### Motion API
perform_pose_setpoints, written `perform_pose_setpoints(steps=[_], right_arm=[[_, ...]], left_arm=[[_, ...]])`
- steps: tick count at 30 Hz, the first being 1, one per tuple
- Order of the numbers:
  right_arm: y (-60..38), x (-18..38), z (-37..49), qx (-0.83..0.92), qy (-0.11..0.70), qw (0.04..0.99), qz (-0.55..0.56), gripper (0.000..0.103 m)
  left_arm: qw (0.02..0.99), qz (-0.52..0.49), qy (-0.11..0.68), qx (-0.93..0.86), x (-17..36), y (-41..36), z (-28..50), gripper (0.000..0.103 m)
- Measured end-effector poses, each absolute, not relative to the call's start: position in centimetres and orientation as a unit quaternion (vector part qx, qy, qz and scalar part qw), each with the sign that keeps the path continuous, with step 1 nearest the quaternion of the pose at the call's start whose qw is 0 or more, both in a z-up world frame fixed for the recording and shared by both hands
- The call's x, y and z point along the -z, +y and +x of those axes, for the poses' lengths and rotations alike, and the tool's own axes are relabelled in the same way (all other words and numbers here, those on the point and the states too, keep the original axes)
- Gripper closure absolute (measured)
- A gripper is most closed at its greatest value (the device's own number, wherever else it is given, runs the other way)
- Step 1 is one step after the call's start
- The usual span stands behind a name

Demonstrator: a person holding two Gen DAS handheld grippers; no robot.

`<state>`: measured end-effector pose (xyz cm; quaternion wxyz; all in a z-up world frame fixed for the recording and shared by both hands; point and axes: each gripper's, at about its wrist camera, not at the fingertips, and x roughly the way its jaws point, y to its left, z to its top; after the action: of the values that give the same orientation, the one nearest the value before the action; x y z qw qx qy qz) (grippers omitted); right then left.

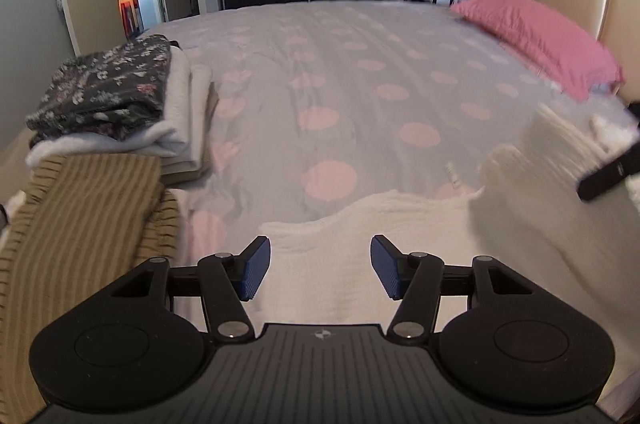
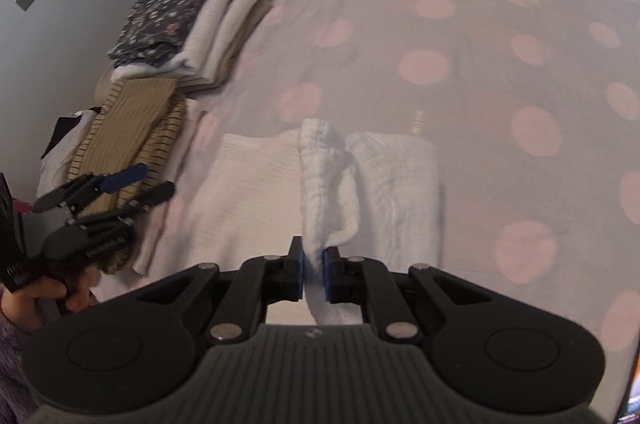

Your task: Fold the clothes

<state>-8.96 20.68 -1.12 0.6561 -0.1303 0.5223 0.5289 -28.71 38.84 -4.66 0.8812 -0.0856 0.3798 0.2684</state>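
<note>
A white ribbed garment (image 1: 400, 248) (image 2: 256, 192) lies on the near part of the bed. My right gripper (image 2: 314, 270) is shut on a bunched fold of it, and that fold (image 2: 324, 176) rises off the bed toward the camera. My left gripper (image 1: 318, 266) hovers open just above the garment's left part, with nothing between its blue pads. In the right wrist view the left gripper (image 2: 132, 184) shows at the left, held by a hand (image 2: 48, 294). The right gripper's black finger (image 1: 612, 172) shows at the right edge of the left wrist view.
A stack of folded clothes (image 1: 120, 96) (image 2: 188, 24) with a dark floral piece on top sits at the bed's left edge. A tan striped garment (image 1: 80, 224) (image 2: 128, 128) lies in front of it. A pink pillow (image 1: 540, 36) rests by the headboard. The dotted bedspread (image 1: 340, 84) spreads beyond.
</note>
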Motion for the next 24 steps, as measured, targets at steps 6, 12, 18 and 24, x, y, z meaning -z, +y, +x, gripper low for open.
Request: perform_pose_setpoints(steps=[6,12,18,24], right_arm=[[27.3,1.4,-11.7,-0.539,0.534,0.642,-0.108,0.093],[33.1,5.2,-14.1,-0.523,0.562,0.634,-0.091,0.093],[36.8,10.1,-16.0,-0.505,0.588,0.623,-0.099,0.093],[39.0,13.2,-16.8,-0.489,0.600,0.622,-0.116,0.092]], left_arm=[[0.857,-0.126,0.394,-0.307,4.6,41.6,-30.5,0.052],[0.847,-0.124,0.392,-0.338,3.9,43.0,-31.7,0.052],[0.838,-0.116,0.390,-0.363,3.3,44.1,-32.7,0.052],[0.833,-0.116,0.399,-0.366,3.7,44.6,-32.9,0.052]])
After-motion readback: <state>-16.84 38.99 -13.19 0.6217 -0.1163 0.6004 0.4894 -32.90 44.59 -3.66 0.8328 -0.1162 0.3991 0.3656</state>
